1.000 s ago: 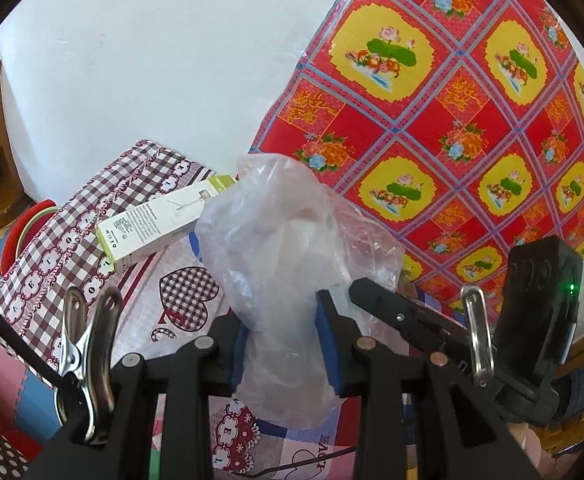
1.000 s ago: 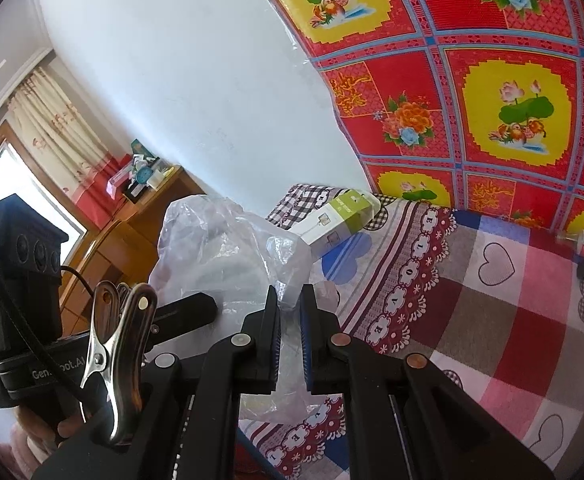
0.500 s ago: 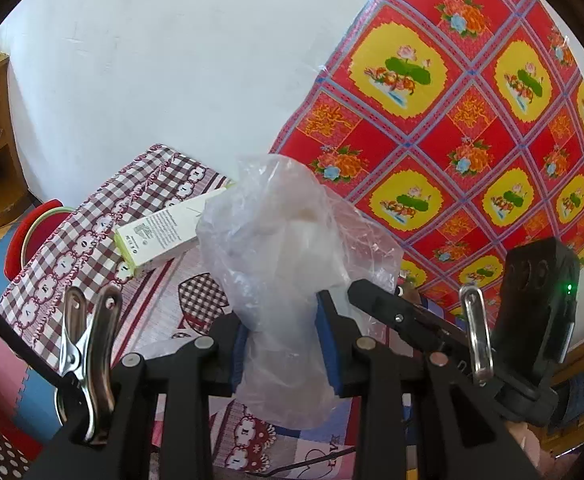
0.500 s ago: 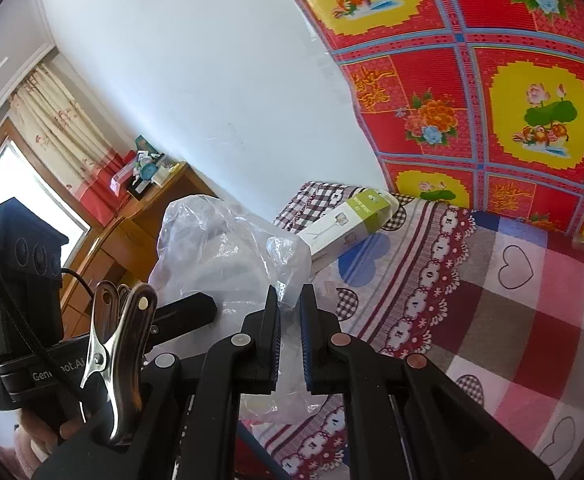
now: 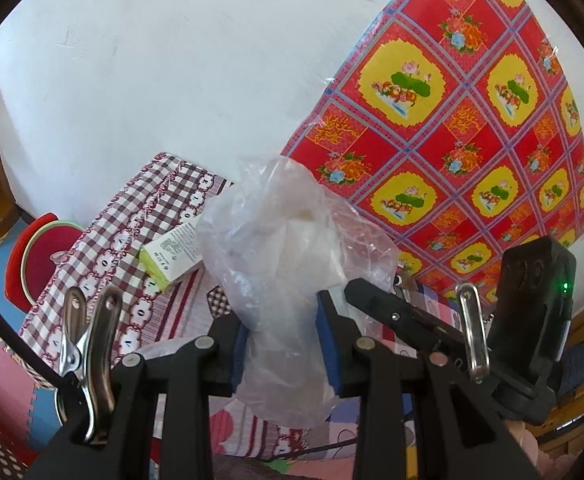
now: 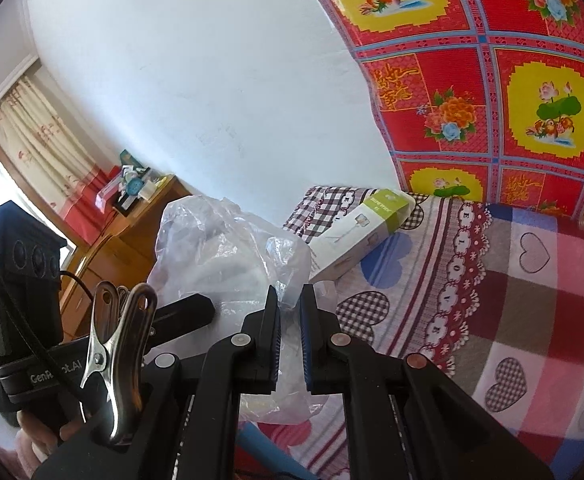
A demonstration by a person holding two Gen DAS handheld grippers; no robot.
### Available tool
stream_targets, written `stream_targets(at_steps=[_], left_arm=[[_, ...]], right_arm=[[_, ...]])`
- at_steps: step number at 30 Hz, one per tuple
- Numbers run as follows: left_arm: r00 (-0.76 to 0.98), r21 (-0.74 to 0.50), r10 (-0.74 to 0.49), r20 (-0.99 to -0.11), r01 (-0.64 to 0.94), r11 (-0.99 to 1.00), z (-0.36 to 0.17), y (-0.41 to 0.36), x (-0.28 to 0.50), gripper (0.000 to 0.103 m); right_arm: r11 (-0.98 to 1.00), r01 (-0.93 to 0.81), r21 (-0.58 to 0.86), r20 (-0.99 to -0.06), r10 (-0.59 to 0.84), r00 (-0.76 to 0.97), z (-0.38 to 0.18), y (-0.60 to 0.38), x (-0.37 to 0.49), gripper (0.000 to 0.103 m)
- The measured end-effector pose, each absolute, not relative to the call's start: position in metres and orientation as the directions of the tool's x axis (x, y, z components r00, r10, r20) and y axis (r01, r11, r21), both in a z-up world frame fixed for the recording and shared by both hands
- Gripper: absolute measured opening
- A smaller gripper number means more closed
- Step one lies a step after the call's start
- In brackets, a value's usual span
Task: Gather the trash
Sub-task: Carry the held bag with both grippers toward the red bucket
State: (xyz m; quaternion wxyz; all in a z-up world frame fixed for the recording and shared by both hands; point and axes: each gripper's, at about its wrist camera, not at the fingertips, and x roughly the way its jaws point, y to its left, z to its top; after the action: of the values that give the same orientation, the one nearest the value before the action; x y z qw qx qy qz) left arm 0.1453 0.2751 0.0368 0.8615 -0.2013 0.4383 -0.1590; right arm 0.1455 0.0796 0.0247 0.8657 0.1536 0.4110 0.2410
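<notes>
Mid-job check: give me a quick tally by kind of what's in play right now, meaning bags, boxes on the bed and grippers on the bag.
Clear plastic bag: 1, held up between both grippers
Green-and-white box: 1, lying on the checked bedspread
Grippers clamped on the bag: 2, the left gripper and the right gripper
Total: 4

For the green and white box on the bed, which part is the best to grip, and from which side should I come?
Grip the green and white box across its narrow width, near the middle, coming from above. It lies flat on the checked bedspread with its long sides free. Both grippers are holding the plastic bag, so one probably must let go first.
</notes>
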Motion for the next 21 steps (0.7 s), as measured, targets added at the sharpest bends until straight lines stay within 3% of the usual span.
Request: stream_targets(at_steps=[21], left_arm=[[0.601, -0.481, -0.406, -0.688, 0.041, 0.876, 0.032, 0.357, 0.129, 0.032]], right_arm=[[0.815, -0.339, 0.47, -0.627, 0.579, 0.521, 0.019, 0.163, 0.154, 0.01]])
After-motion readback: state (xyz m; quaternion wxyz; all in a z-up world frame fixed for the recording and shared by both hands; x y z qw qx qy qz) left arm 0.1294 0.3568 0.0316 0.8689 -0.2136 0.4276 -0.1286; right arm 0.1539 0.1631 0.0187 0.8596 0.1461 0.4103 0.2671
